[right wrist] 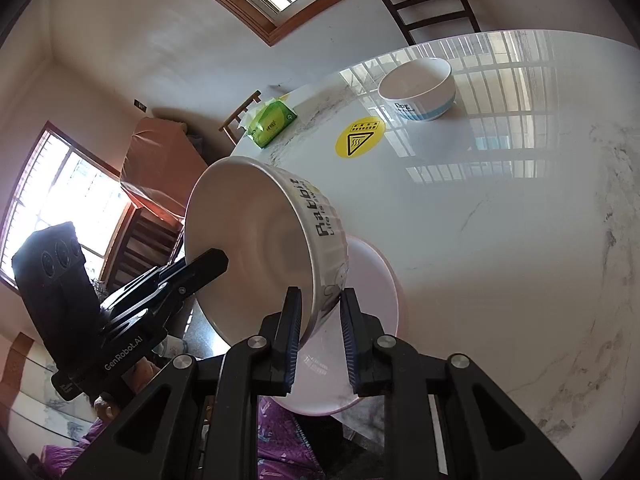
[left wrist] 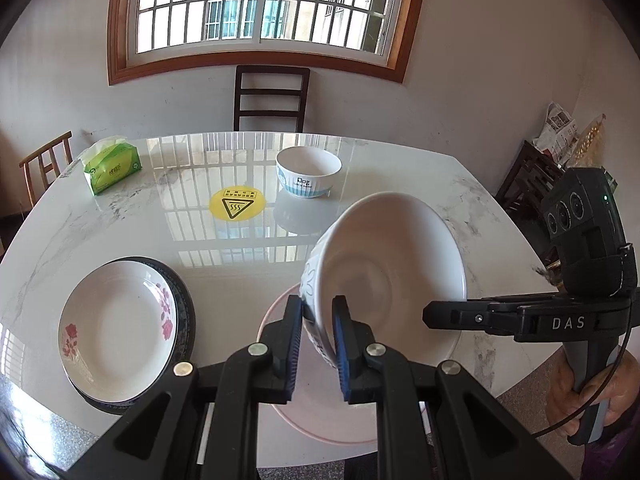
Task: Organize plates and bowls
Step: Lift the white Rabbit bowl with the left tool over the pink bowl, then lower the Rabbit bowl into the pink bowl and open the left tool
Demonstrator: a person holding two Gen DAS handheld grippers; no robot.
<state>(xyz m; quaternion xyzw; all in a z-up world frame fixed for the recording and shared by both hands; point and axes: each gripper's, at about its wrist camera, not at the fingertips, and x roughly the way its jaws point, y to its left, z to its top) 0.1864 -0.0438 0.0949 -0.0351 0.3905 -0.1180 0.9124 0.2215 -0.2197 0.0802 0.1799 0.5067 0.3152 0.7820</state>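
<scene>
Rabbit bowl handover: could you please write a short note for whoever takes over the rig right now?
Left gripper: fingers shut on the Rabbit bowl rim.
Right gripper: fingers shut on the same bowl's opposite rim.
The bowl is tilted steeply over the pink plate at the table's near edge.
Done: the floral plate sits on the dark-rimmed plate.
Left: set this bowl down. The Dog bowl stands alone farther back and probably needs stacking. The pink plate is likely still to be stacked.

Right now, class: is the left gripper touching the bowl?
Touching. The left wrist view shows the left gripper clamped on the tilted bowl, one pad inside its wall, one outside, with no gap.
</scene>
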